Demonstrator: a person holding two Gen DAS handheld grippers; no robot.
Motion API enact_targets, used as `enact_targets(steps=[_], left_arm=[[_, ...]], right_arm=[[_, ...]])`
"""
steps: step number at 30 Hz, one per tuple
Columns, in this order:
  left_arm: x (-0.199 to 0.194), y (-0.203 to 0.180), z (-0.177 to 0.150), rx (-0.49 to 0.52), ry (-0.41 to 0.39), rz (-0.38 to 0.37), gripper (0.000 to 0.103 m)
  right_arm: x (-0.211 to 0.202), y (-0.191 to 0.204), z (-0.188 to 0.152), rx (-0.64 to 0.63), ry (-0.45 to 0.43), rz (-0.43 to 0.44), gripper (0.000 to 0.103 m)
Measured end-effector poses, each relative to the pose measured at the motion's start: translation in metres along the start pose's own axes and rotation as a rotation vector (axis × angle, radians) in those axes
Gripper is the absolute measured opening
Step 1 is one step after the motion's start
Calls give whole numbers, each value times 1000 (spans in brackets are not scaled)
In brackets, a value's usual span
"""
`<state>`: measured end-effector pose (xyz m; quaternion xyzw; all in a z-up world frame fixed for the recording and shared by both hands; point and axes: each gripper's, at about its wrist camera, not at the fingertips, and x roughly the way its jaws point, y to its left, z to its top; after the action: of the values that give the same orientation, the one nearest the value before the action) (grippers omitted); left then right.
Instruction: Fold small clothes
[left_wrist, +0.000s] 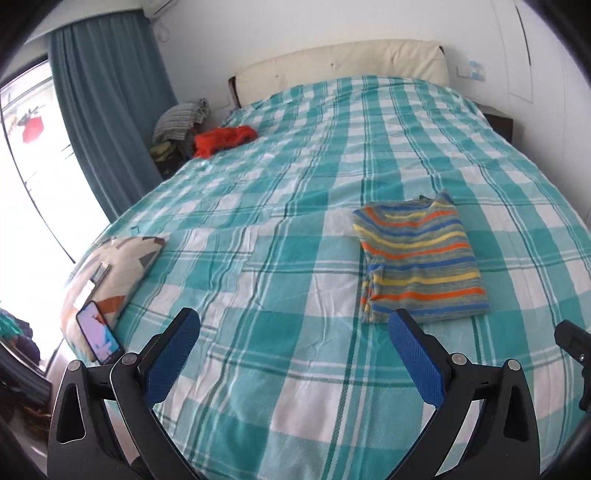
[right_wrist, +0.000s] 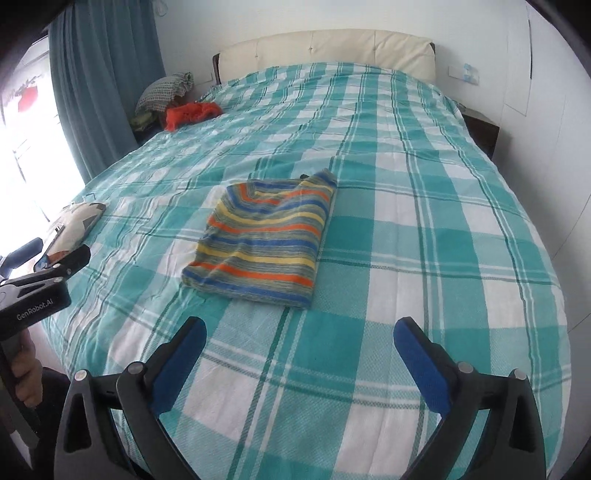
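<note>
Both tongs spread, empty – left tongs (left_wrist: 291, 325) | right tongs (right_wrist: 299, 332) – folded striped sweater (right_wrist: 264, 243) just ahead on bed (right_wrist: 424, 240)

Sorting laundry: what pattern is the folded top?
Multicoloured horizontal stripes on the folded top; right wrist view.

Bare checked bedspread (left_wrist: 280, 369) is lying open btwn grippers & folded striped top (right_wrist: 264, 243); nothing's blocking approach. Pillow w/ phone (left_wrist: 99, 338) is sitting at left edge, red garment (right_wrist: 192, 112) far off nr headboard.
</note>
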<state>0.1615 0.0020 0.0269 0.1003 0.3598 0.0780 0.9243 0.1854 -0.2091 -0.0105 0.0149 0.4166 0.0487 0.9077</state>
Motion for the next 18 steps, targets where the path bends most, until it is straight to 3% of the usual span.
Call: enact_targets(steps=[4,8,18], left_arm=[[-24,4,-9,-14,56,-75,102],[-46,4,-17,-31,66,-96,102],[-67,-1,-23,-4,40,-58,102]], right_arm=[[-32,18,-3,-44,-12,-5,102],[-57,24,-9,-61,-16,-24,102],[-81,28,-21,-66,16,-49,102]])
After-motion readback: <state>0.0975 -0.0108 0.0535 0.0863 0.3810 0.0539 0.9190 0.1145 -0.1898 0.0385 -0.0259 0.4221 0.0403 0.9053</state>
